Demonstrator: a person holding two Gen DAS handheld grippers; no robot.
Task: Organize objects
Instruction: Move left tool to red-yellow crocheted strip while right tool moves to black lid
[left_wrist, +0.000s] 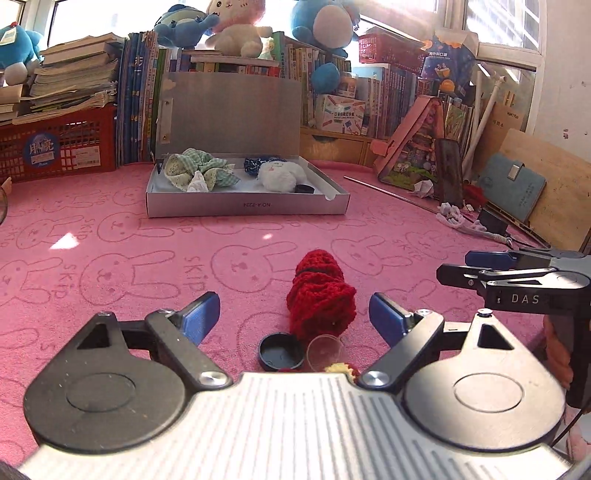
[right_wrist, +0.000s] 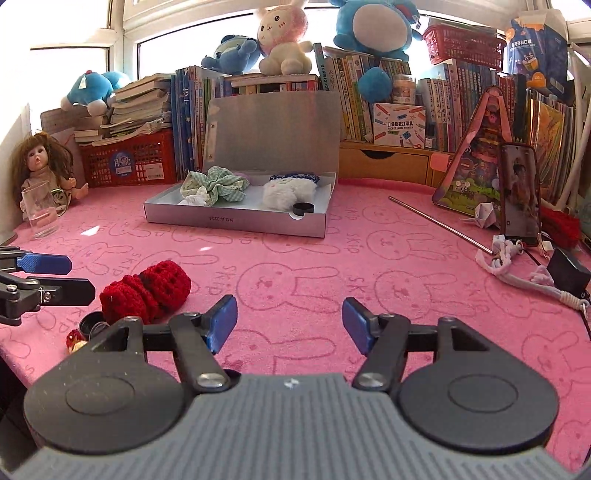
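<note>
Jaws released on both the left gripper (left_wrist: 291, 317) and right gripper (right_wrist: 290, 323). Straddle the red knit (left_wrist: 319, 295) with the left, then clamp mid-body.

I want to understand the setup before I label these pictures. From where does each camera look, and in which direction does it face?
Left wrist: sits on the left gripper, faces forward and slightly down over the pink mat at the red knitted piece; own open fingers show, the right gripper enters at the right edge.
Right wrist: sits on the right gripper, faces the same way; own open fingers show, nothing between them, the left gripper enters at the left edge.
Shared: the open grey box, the red knitted piece, the black cap.
</note>
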